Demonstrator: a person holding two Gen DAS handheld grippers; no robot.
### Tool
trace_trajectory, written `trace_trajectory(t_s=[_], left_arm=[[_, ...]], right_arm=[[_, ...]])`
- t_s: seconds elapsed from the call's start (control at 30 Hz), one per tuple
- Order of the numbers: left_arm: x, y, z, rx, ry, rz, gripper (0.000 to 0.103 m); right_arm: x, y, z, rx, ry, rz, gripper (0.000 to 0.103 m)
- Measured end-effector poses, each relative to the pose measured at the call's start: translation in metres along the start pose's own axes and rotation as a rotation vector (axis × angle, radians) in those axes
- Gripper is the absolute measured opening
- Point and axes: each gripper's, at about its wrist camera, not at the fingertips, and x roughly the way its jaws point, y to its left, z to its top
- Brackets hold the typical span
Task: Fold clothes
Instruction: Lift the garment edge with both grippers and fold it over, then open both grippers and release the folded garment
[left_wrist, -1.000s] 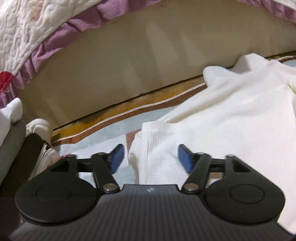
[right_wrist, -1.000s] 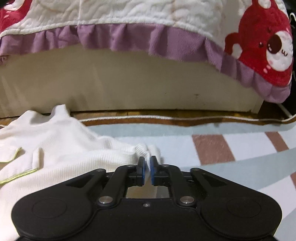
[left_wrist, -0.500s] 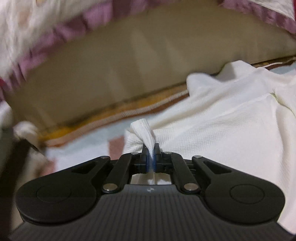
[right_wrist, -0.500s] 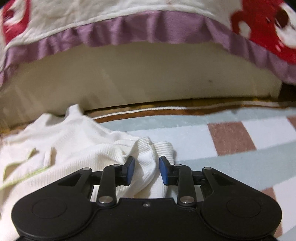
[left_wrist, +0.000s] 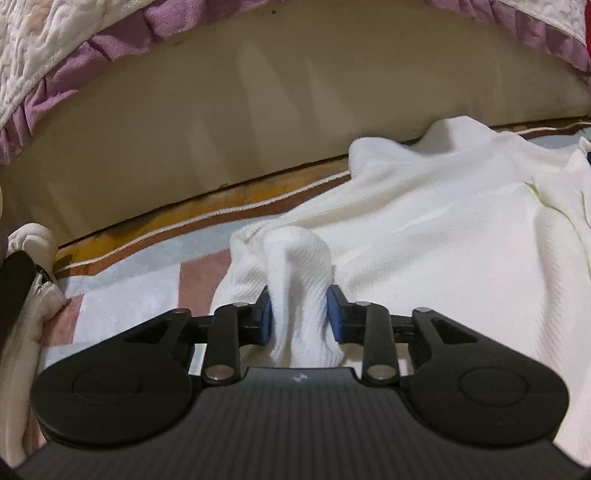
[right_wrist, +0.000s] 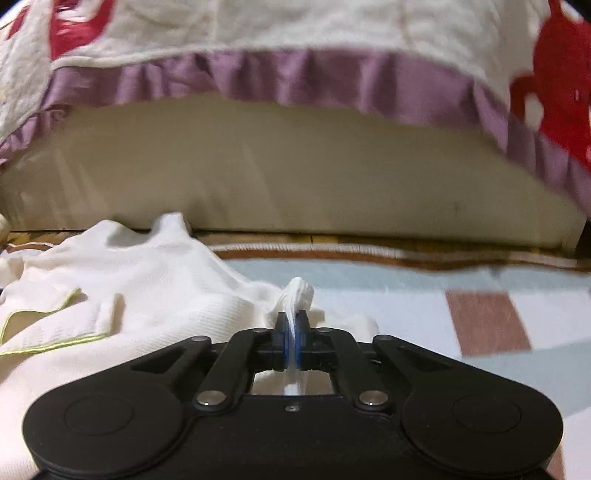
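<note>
While the left gripper (left_wrist: 300, 317) pinched a thin twist of the white garment (left_wrist: 436, 236) half a second ago, its jaws are now opening, and a fatter bunch of ribbed cloth stands between the blue pads, seemingly brushing both. The right gripper (right_wrist: 292, 345) has gone the other way: its jaws, spread around a fold half a second ago, are now pressed together on a narrow pleat of the same garment, which pokes up past the fingertips. The garment lies spread on a striped rug (right_wrist: 480, 321) in pale blue, white and reddish brown, in front of a cream bed base (right_wrist: 295, 166) under a quilt with a purple frill (right_wrist: 258, 77).

Only the right wrist view shows the yellow-green piping (right_wrist: 55, 341) along one garment edge and the red figures printed on the quilt. Only the left wrist view shows a second pale bundle of cloth (left_wrist: 29, 280) at the left edge, beside a dark object that cannot be made out.
</note>
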Motion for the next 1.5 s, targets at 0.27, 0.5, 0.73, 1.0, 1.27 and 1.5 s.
trace_trajectory(t_s=[0.27, 0.5, 0.73, 1.0, 1.27, 1.5], left_arm=[[-0.025, 0.018, 0.005, -0.131, -0.145, 0.067, 0.005], [-0.035, 0.044, 0.016, -0.296, -0.259, 0.051, 0.005], [-0.004, 0.059, 0.037, -0.317, -0.195, 0.081, 0.011], [-0.021, 0.009, 0.034, -0.202, -0.05, -0.052, 0.042], [-0.017, -0.117, 0.037, 0.001, -0.007, -0.358, 0.061], [0.025, -0.104, 0.066, -0.077, -0.011, -0.068, 0.067]], right_arm=[[-0.024, -0.003, 0.006, 0.059, -0.102, -0.064, 0.003], [-0.057, 0.008, 0.03, 0.054, -0.232, -0.075, 0.003], [-0.04, 0.008, 0.063, -0.013, -0.252, -0.121, 0.003], [-0.018, 0.01, 0.036, 0.031, 0.127, -0.209, 0.042], [-0.068, 0.02, -0.002, 0.098, 0.252, -0.096, 0.048], [-0.059, 0.017, -0.021, 0.068, 0.251, -0.042, 0.052]])
